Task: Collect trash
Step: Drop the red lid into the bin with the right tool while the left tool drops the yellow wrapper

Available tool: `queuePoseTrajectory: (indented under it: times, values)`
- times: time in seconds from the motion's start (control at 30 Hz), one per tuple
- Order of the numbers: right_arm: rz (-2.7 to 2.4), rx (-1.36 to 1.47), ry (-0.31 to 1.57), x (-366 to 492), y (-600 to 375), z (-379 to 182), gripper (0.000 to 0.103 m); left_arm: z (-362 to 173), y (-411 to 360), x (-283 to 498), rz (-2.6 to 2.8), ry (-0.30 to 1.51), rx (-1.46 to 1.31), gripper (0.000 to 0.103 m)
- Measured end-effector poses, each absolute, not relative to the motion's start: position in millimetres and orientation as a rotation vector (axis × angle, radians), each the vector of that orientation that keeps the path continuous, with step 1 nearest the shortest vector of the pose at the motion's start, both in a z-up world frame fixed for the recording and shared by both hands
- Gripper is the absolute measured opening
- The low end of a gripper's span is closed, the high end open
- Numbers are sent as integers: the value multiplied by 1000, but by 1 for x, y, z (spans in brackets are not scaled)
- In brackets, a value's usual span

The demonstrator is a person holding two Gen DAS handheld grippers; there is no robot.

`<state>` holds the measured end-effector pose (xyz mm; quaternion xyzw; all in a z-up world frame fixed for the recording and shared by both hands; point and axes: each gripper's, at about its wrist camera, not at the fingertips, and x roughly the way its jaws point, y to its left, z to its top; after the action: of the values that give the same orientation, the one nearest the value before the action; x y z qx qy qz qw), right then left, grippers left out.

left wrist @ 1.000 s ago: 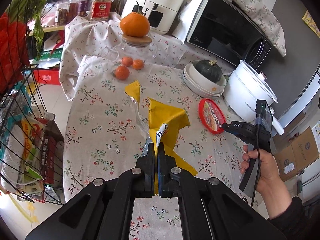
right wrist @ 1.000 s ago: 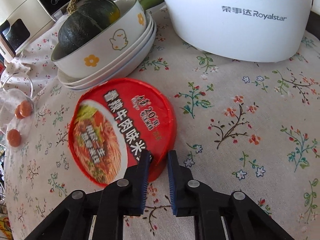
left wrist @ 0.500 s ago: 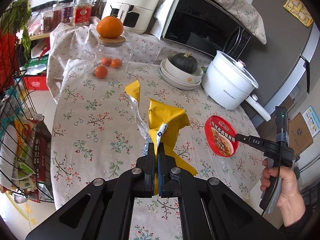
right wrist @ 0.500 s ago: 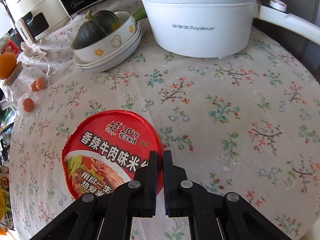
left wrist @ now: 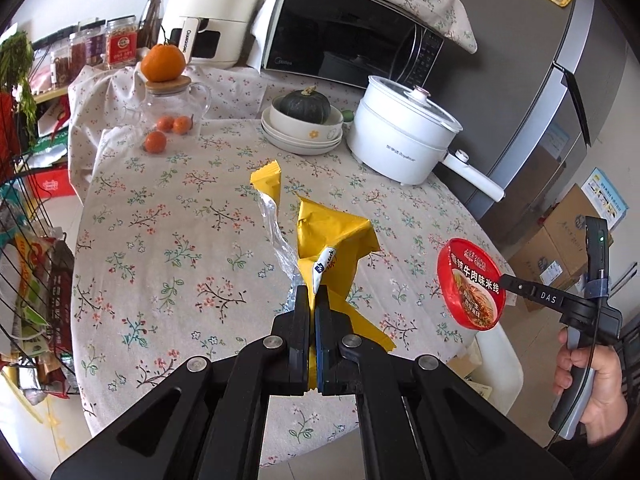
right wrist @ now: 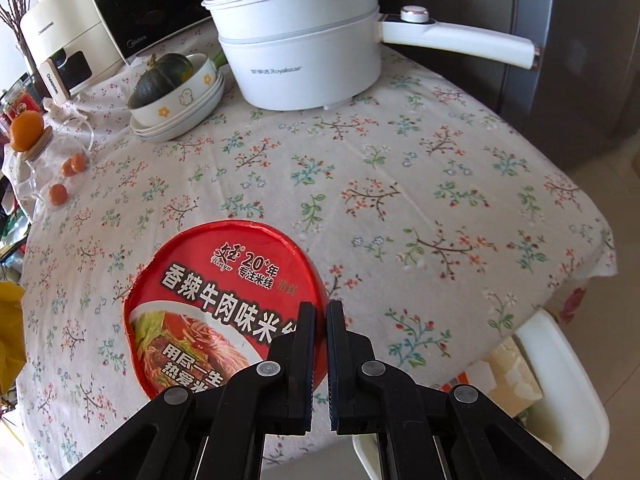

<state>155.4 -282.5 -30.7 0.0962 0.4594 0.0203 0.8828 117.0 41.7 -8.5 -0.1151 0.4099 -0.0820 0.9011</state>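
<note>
With the left gripper [left wrist: 315, 300] pinching the yellow snack wrapper [left wrist: 328, 256] and the right gripper [right wrist: 319, 320] clamped on the red noodle-cup lid [right wrist: 224, 300], both held above the floral tablecloth [right wrist: 400, 200], only disposal apparently remains, no bin showing.

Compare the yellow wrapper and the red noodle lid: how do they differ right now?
Shape: the yellow wrapper is crumpled and torn open, with clear film trailing; the red noodle lid is a flat printed disc.
Holder: the wrapper is pinched in the left gripper, the lid by its edge in the right gripper.
Print: the wrapper is mostly plain yellow; the lid carries a noodle photo and white text.
Shared: both are trash held above the tablecloth.
</note>
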Motion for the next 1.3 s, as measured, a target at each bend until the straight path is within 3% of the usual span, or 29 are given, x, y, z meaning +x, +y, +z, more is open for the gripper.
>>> queuePoseTrajectory:
  times: [0.97, 1.03, 1.1, 1.3]
  values:
    - [-122, 208, 1098, 78, -425, -68, 5, -33, -110, 87, -456, 937, -43, 1]
    - [-120, 219, 1100, 77, -429, -68, 12, -37, -123, 85, -485, 951, -35, 1]
    - [-126, 221, 1092, 74, -433, -66, 28, -41, -137, 82, -513, 964, -22, 1]
    - [-135, 212, 1086, 67, -443, -63, 36, -55, -180, 77, -588, 995, 33, 1]
